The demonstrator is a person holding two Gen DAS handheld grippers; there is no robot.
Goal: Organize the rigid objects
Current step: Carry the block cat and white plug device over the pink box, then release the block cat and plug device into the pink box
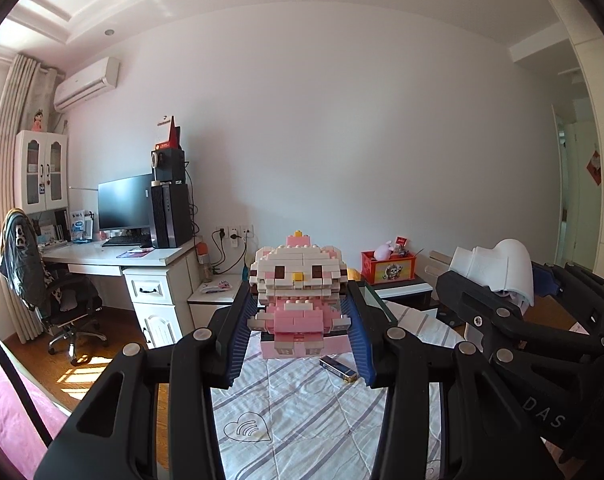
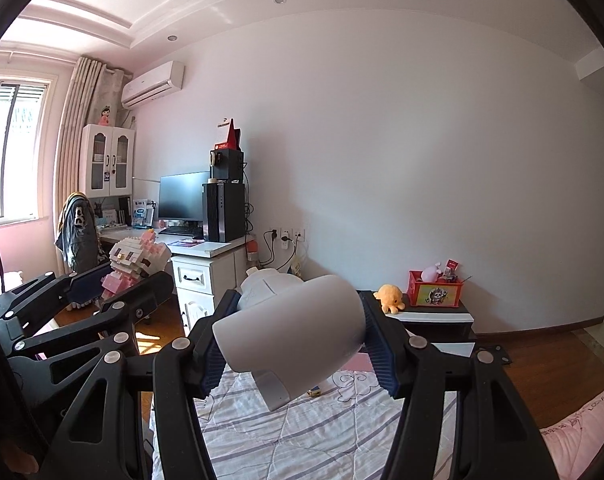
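My left gripper (image 1: 299,300) is shut on a pink and white brick-built cat figure (image 1: 297,280) and holds it above the striped bed quilt (image 1: 302,408). The figure also shows at the left of the right wrist view (image 2: 135,262). My right gripper (image 2: 297,320) is shut on a white hair dryer (image 2: 289,328), held above the quilt (image 2: 302,432); its handle hangs down. The dryer shows at the right of the left wrist view (image 1: 498,268). A small dark blue box (image 1: 338,368) lies on the quilt under the figure.
A white desk (image 1: 113,256) with monitor and computer tower stands at the left, with an office chair (image 1: 61,300). A low cabinet (image 2: 434,316) beyond the bed carries a red box (image 2: 434,290) and an orange plush (image 2: 390,296). Wooden floor lies around the bed.
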